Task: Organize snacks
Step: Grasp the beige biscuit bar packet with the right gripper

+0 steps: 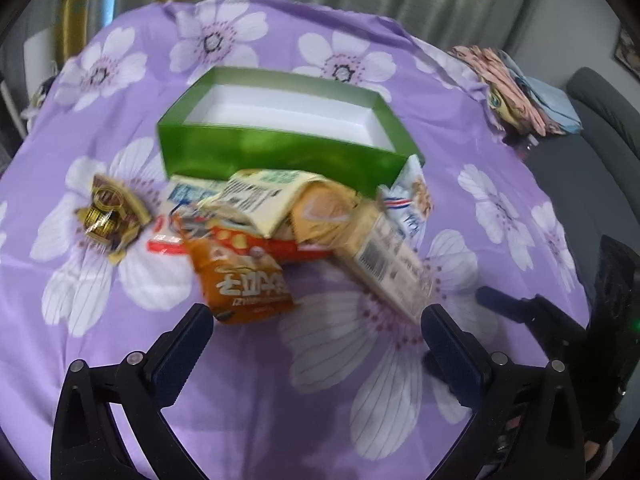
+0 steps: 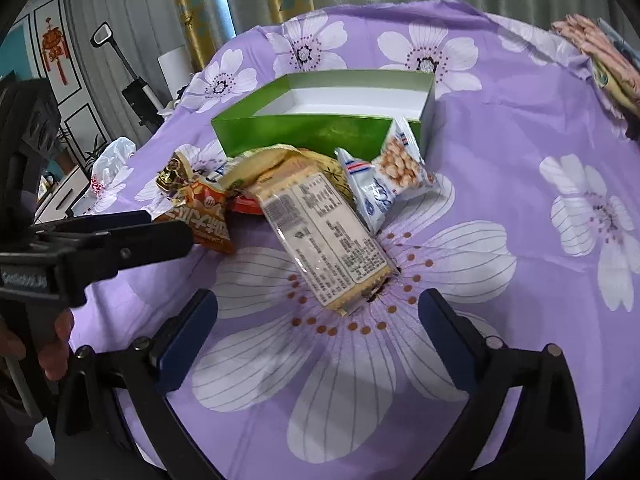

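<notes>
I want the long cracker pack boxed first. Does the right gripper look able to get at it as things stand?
Probably yes. The right gripper is open, and the long cracker pack lies on top of the pile with its near end pointing between the fingers, nothing covering it.

Orange snack packet (image 1: 244, 276): large characters, illegible.

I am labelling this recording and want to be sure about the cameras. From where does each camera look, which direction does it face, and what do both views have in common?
Left wrist: sits on the left gripper, looks forward over the purple flowered cloth at the orange snack bag; its open fingers show, the right gripper at the right edge.
Right wrist: sits on the right gripper, faces the long cracker pack; its open fingers, the left gripper and a hand show.
Shared: the green box, the snack pile, the cloth.
</notes>
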`<act>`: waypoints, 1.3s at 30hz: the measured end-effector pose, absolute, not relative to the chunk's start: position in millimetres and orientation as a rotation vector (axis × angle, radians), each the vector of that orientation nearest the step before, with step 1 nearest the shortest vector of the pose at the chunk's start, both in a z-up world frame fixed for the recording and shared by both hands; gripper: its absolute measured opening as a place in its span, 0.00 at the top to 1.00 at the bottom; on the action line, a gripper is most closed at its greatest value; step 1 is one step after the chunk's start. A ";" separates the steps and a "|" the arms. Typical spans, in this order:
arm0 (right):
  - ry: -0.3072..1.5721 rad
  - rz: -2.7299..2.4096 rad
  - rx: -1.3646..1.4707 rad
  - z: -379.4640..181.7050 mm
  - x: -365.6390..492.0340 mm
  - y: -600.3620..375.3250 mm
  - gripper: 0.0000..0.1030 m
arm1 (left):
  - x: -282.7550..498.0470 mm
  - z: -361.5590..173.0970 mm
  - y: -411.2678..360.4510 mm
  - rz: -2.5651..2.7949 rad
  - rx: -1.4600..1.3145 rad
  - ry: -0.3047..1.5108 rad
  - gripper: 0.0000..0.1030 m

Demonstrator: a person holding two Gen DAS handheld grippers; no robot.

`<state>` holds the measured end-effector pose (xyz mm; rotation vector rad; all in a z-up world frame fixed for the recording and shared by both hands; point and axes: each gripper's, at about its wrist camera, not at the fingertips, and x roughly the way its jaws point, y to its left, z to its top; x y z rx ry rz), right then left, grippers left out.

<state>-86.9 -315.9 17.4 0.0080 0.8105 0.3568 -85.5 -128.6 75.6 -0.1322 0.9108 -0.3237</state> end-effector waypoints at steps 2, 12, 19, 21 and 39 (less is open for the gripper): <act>0.810 0.364 0.001 13.0 -81.2 -317.6 0.06 | -81.3 79.2 -139.5 -0.339 -0.129 0.901 0.00; 0.802 0.452 -0.039 9.1 -58.2 -321.6 0.12 | -78.6 95.8 -146.0 -0.357 -0.175 0.841 0.13; 0.791 0.504 -0.040 10.8 -53.7 -326.0 0.12 | -85.3 119.7 -152.3 -0.336 -0.118 0.737 0.15; 0.790 0.519 -0.039 9.3 -51.9 -326.1 0.12 | -71.5 101.1 -160.9 -0.335 -0.120 0.839 0.15; 0.920 0.552 -0.063 -11.1 -31.9 -314.3 0.42 | -32.1 37.8 -184.6 -0.389 -0.256 1.076 0.60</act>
